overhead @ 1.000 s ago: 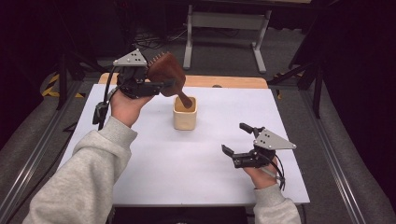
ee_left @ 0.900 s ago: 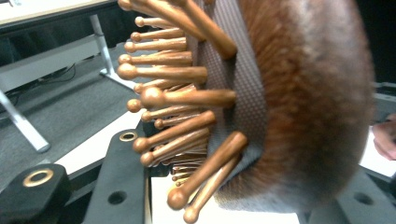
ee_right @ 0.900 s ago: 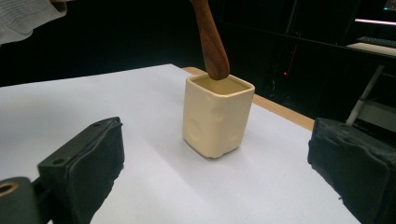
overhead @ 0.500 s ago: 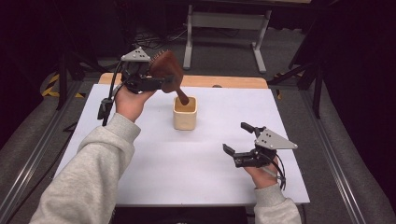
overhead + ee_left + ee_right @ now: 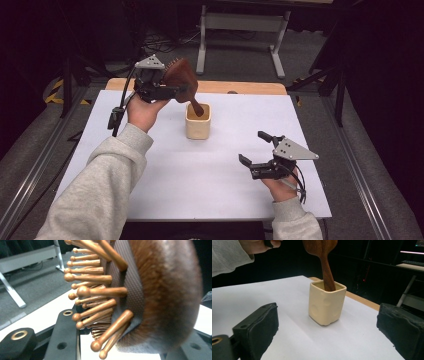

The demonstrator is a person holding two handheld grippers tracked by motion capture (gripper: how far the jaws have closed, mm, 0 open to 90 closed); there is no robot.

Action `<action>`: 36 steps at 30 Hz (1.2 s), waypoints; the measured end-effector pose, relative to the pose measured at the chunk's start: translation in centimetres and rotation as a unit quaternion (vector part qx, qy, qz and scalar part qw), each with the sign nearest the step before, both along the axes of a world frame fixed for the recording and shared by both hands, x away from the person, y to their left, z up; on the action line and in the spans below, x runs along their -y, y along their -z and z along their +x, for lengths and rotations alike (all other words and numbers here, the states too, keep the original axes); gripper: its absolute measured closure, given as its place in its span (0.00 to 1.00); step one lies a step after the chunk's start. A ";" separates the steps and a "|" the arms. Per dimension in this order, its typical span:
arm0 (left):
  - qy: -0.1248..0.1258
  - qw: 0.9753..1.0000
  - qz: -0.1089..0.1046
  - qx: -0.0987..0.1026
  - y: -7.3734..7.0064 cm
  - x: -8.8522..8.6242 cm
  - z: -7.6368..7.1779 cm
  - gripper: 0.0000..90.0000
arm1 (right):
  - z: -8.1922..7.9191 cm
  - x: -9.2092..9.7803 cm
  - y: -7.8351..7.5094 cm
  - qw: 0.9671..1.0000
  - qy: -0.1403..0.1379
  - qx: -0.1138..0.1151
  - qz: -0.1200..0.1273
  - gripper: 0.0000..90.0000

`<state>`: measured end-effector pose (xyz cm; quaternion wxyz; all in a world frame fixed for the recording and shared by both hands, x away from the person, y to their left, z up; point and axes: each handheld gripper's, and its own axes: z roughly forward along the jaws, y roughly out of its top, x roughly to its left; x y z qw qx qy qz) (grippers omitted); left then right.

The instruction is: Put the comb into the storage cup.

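In cup point(image 5: 198, 121): hairbrush point(image 5: 181, 80) handle-down, tilted

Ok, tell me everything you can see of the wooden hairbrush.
The wooden hairbrush is dark reddish-brown, with a broad rounded head and a narrower handle. Ball-tipped wooden pins stand out of a woven grey cushion. The left gripper is shut on its head, holding it tilted, handle down inside the cream square cup on the white table.

Cup point(image 5: 326, 303): cream, upright on white table point(image 5: 249, 295)
Brush handle point(image 5: 327, 272): inside cup, tilted
Right gripper point(image 5: 325, 340): jaws wide apart
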<state>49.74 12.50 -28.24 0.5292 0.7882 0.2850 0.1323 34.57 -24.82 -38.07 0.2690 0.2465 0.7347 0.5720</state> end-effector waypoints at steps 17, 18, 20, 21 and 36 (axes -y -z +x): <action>-0.003 0.999 0.001 -0.037 2.5 0.7 1.2 0.61 | 0.1 0.0 0.0 1.000 -0.002 -0.001 -0.001 0.05; -0.001 0.999 0.005 -0.037 2.6 0.7 1.3 0.61 | 0.1 0.0 0.1 1.000 -0.001 -0.002 -0.001 0.05; -0.001 0.999 0.007 -0.039 2.7 0.8 1.3 0.61 | 0.1 0.0 0.1 1.000 -0.002 -0.002 0.000 0.05; -0.002 0.999 0.009 -0.040 2.8 0.9 1.4 0.61 | 0.1 0.0 0.1 1.000 -0.003 -0.002 0.000 0.05; 0.000 0.998 0.019 -0.062 4.2 1.4 1.8 0.60 | 0.1 -0.1 0.1 1.000 -0.006 -0.004 -0.004 0.05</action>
